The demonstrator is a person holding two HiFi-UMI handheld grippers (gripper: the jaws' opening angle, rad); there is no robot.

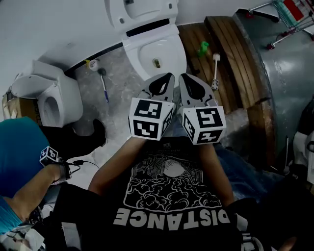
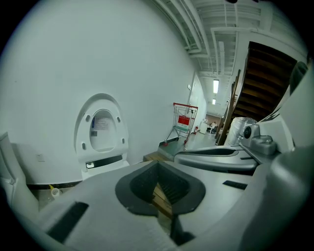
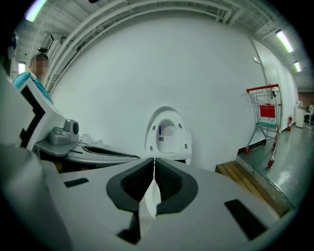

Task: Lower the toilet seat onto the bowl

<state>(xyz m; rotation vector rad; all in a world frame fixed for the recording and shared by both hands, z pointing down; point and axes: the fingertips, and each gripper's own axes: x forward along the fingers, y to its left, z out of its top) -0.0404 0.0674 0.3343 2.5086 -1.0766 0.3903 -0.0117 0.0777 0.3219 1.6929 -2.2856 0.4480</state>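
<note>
Closest in, the person's forearms hold both tools side by side at the middle of the head view; the left gripper (image 1: 166, 79) has its fingers (image 2: 142, 188) pressed together on nothing, and the right gripper (image 1: 188, 81) is the same, pads closed with only a sliver of white showing through the gap in its own view; both noses aim ahead and a little down, at the toilet; just beyond their tips sits the open bowl (image 1: 135, 51), rim bare; past that the toilet seat (image 1: 117, 12) stands upright against the white wall (image 3: 147, 63), and both gripper views catch it dead ahead as a raised ring (image 3: 167, 113) with a label visible through its opening; so the lowering looks not yet begun, and neither tool touches the seat; the job now, I'd say, is the reach; the sound way in is to go high, to the top edge of the ring, since a push low near the hinge would give little leverage; either spread one pair of fingers and pinch that top rim, or hook closed tips behind it and tip it forward; once it passes upright it will likely want to fall, so keep a tool under or on the rim and ride it down to the bowl, not let it slam; off to the left a second toilet (image 1: 49, 95) and a brush (image 1: 103, 81) lie well apart from the work.
</note>
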